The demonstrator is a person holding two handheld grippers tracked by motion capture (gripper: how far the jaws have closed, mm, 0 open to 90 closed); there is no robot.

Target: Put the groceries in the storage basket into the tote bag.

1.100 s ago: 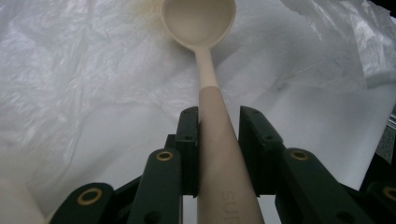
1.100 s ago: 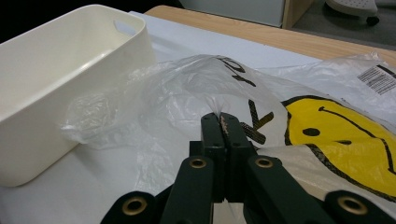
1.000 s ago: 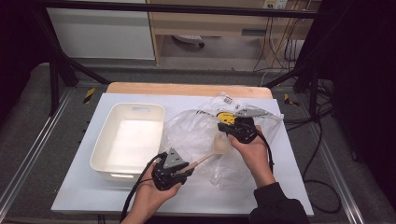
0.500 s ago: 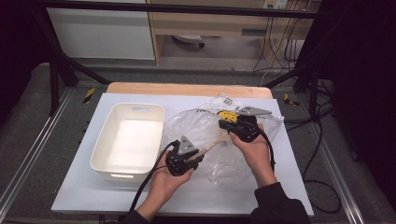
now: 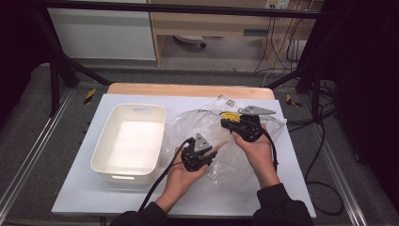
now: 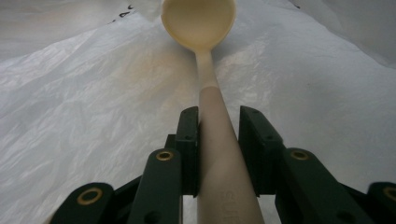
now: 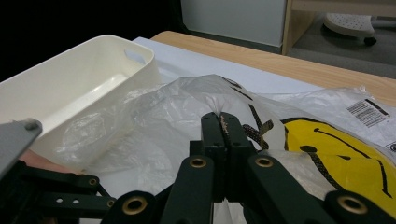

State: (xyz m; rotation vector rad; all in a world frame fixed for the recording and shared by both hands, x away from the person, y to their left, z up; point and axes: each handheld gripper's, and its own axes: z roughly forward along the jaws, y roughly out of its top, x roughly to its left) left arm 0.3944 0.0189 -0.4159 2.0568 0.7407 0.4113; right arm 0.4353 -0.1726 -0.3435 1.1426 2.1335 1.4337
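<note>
A cream spoon [image 6: 198, 23] with a long handle points away from me, its bowl over crumpled clear plastic. My left gripper [image 6: 219, 116] is shut on the handle; in the high view it [image 5: 214, 149] sits at the near edge of the plastic bag [image 5: 188, 127] with the spoon [image 5: 220, 146] aimed at the right hand. My right gripper [image 5: 230, 123] is shut on a fold of the bag and holds it raised; its jaws [image 7: 221, 119] pinch the film beside a yellow smiley print [image 7: 327, 149]. I cannot tell whether the spoon's bowl is inside the bag.
A white plastic tub [image 5: 129, 141] stands to the left of the bag on the white table sheet [image 5: 84, 197]; its rim [image 7: 84, 51] is close to the bag. A wooden board edge [image 5: 188, 89] runs along the back. Cables hang off the right side.
The left hand has carried the spoon to the right and away from me, up to the bag. The right hand has held still with the bag pinched.
</note>
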